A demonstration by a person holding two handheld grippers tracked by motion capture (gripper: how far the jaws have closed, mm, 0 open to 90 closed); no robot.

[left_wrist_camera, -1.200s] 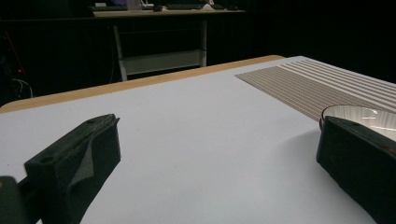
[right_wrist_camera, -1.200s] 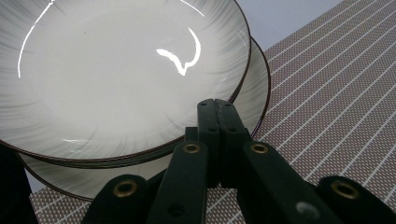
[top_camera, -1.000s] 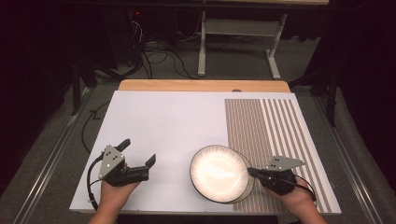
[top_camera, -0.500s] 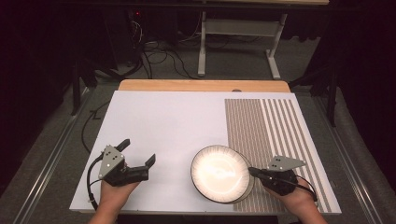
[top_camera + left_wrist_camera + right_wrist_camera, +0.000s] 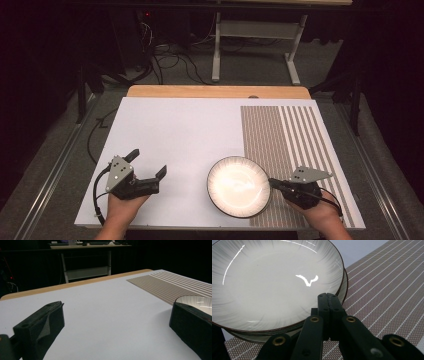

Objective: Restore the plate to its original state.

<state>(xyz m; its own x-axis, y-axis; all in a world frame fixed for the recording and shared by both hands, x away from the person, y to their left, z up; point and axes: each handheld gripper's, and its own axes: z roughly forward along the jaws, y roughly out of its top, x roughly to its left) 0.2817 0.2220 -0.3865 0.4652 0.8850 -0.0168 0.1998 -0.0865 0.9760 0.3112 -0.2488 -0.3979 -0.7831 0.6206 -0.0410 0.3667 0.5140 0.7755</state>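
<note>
Right gripper clamped on near rim of white plate, left gripper spread wide over bare white table, plate off beyond one jaw.

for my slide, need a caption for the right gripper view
Right gripper shut on the rim of stacked white plates beside a striped placemat.

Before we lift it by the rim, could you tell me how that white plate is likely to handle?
The plate looks stiff and breakable. Its glossy glaze suggests it may slip. A second rim beneath hints at two stacked plates, so possibly heavier, and the right gripper sits shut at its edge.
</note>
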